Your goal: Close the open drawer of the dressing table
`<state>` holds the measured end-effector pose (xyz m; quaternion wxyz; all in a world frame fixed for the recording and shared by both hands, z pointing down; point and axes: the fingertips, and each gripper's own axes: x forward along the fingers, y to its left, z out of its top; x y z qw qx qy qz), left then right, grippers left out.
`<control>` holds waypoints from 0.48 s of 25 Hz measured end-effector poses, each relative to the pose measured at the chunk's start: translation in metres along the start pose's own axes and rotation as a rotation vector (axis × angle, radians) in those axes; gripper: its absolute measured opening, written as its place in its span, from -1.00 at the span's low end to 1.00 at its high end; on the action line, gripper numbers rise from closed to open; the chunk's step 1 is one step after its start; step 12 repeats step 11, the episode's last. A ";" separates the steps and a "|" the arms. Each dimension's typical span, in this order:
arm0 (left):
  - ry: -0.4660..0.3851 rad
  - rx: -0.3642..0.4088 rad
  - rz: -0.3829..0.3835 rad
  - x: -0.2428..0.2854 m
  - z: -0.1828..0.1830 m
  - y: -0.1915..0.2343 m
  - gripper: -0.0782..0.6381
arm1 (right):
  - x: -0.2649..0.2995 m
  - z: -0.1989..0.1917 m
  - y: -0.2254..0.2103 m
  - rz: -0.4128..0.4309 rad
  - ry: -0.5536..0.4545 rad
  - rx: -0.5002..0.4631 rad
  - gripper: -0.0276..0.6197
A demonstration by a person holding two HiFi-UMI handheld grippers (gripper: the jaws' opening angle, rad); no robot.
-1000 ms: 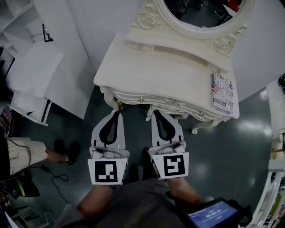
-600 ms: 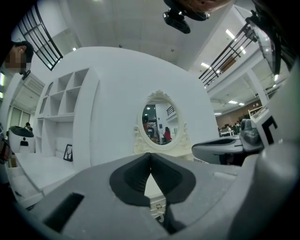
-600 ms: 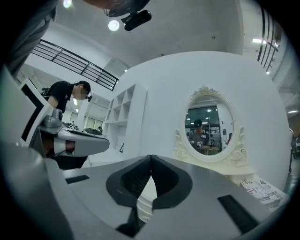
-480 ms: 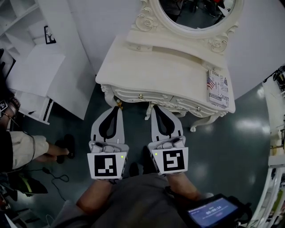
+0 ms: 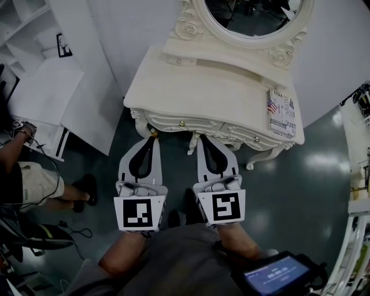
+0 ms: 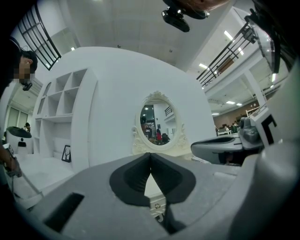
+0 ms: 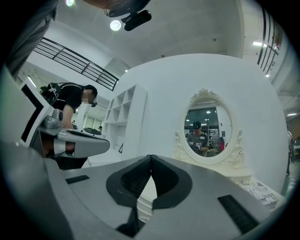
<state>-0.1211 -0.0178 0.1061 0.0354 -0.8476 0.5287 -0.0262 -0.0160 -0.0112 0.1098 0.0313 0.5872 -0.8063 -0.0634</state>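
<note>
The cream dressing table [image 5: 214,98] with its oval mirror [image 5: 254,17] stands ahead of me. Its drawer fronts carry small knobs [image 5: 182,123] [image 5: 256,139] and look about flush under the top's edge. My left gripper [image 5: 152,139] is shut and empty, its tip just short of the table's left front corner. My right gripper [image 5: 202,139] is likewise shut and empty, pointing at the middle of the front. In the left gripper view the jaws [image 6: 150,154] meet below the mirror [image 6: 156,123], above a knob [image 6: 157,205]. The right gripper view shows closed jaws [image 7: 150,157].
A printed booklet [image 5: 281,113] lies on the table's right end. A white shelf unit [image 5: 52,87] stands at the left, with a person [image 5: 23,179] and a floor cable [image 5: 75,231] beside it. A screen device [image 5: 277,277] hangs at my lower right.
Both grippers stay shut and hold almost the same place before the table front. The person at the left has straightened up from reaching towards the floor.
</note>
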 end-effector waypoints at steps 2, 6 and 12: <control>0.003 -0.002 -0.001 0.001 0.001 0.000 -0.74 | 0.000 0.001 0.000 0.000 0.000 0.001 -0.87; 0.001 0.007 -0.004 0.002 0.002 0.000 -0.74 | 0.001 0.002 0.000 0.001 0.002 -0.001 -0.87; 0.004 0.000 0.001 0.000 0.002 0.000 -0.74 | -0.001 0.002 -0.001 0.000 0.002 -0.004 -0.87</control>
